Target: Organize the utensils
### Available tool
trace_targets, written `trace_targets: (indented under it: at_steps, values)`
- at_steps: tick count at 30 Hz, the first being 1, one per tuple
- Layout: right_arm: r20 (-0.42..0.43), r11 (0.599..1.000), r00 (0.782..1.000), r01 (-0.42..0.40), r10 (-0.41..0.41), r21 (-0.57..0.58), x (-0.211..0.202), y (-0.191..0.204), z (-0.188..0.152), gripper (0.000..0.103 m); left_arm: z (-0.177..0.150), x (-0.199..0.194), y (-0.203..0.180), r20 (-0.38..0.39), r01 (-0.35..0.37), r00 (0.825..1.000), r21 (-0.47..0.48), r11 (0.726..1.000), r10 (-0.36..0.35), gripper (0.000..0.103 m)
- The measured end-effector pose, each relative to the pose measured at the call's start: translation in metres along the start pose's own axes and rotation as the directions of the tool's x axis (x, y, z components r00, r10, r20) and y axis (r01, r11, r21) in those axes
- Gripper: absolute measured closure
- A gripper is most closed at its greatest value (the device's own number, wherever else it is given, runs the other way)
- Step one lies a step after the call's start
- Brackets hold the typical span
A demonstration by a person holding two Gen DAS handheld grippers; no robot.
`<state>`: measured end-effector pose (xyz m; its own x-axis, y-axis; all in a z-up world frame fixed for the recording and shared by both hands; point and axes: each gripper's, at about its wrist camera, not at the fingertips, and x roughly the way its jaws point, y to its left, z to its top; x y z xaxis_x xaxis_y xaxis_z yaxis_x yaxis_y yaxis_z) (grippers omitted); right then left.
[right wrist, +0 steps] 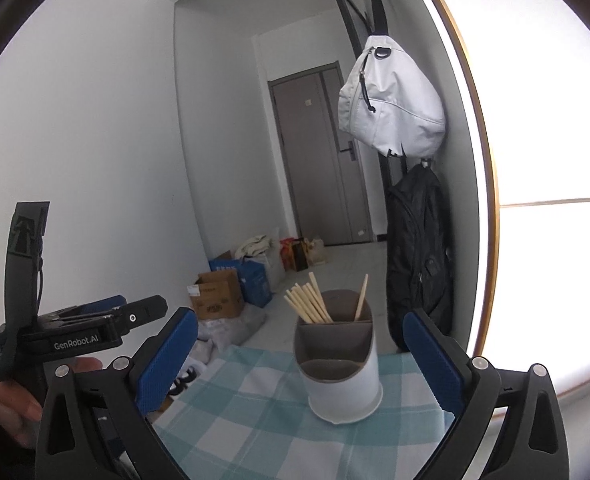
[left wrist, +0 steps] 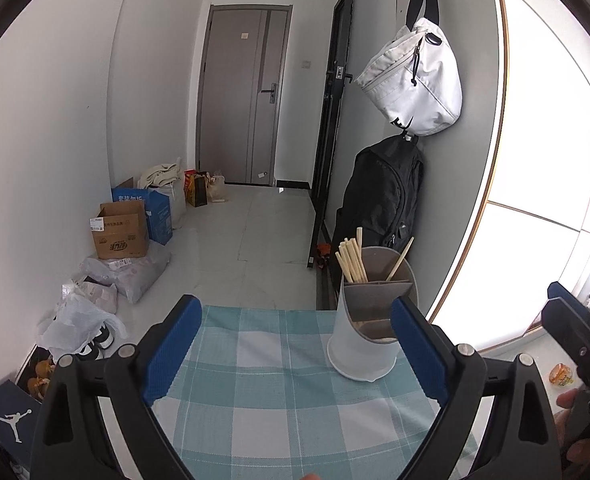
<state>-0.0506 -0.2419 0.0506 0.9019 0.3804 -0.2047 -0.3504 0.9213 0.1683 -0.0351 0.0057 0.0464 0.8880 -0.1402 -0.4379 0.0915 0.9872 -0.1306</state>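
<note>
The white utensil holder (right wrist: 341, 364) stands upright on the checked tablecloth (right wrist: 255, 420) just ahead of the right gripper (right wrist: 301, 356) — chopsticks (right wrist: 309, 302) bunched in its far compartment. Both grippers gape wide, holding nothing. The left gripper (left wrist: 295, 344) has the holder by its right finger.

Left gripper (left wrist: 295, 342) with blue-padded jaws spread wide and nothing between them, right gripper (right wrist: 300, 354) likewise wide apart and empty, both pointing slightly downward, a hand (right wrist: 13, 404) gripping the left gripper's handle, side by side.
</note>
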Motion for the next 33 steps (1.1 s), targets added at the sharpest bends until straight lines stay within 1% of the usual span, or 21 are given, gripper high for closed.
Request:
trace_targets:
  at_steps: [5, 9, 11, 13, 16, 21, 33]
  values:
    - [-0.008, 1.0, 1.0, 0.023, -0.023, -0.002, 0.001, 0.002, -0.017, 0.0, -0.019, 0.009, 0.008, -0.013, -0.018, 1.0, -0.027, 0.999, 0.018, 0.01]
    - [-0.034, 0.999, 0.999, 0.03, -0.031, -0.032, 0.007, 0.003, -0.029, 0.0, -0.028, 0.012, 0.009, -0.006, -0.035, 0.999, -0.002, 0.999, 0.035, 0.01]
    - [-0.044, 0.998, 0.999, 0.029, -0.031, -0.052, 0.009, 0.005, -0.032, 0.0, -0.029, 0.014, 0.009, -0.02, -0.031, 0.999, -0.007, 0.999, 0.031, 0.01]
    - [-0.05, 0.998, 0.998, 0.023, -0.025, -0.057, 0.011, 0.008, -0.034, 0.0, -0.03, 0.015, 0.009, -0.033, -0.024, 0.999, -0.02, 1.0, 0.024, 0.01]
    - [-0.057, 0.998, 0.998, 0.025, -0.029, -0.062, 0.013, 0.009, -0.034, 0.0, -0.03, 0.016, 0.007, -0.035, -0.033, 0.999, -0.01, 0.999, 0.033, 0.01]
    - [-0.051, 0.998, 0.999, 0.016, -0.019, -0.065, 0.012, 0.012, -0.033, 0.0, -0.03, 0.012, 0.01, -0.015, -0.046, 0.999, -0.014, 0.999, 0.046, 0.01]
    - [-0.056, 0.998, 0.998, 0.012, -0.016, -0.068, 0.012, 0.012, -0.034, 0.0, -0.032, 0.013, 0.008, -0.012, -0.057, 0.998, -0.01, 0.998, 0.057, 0.01]
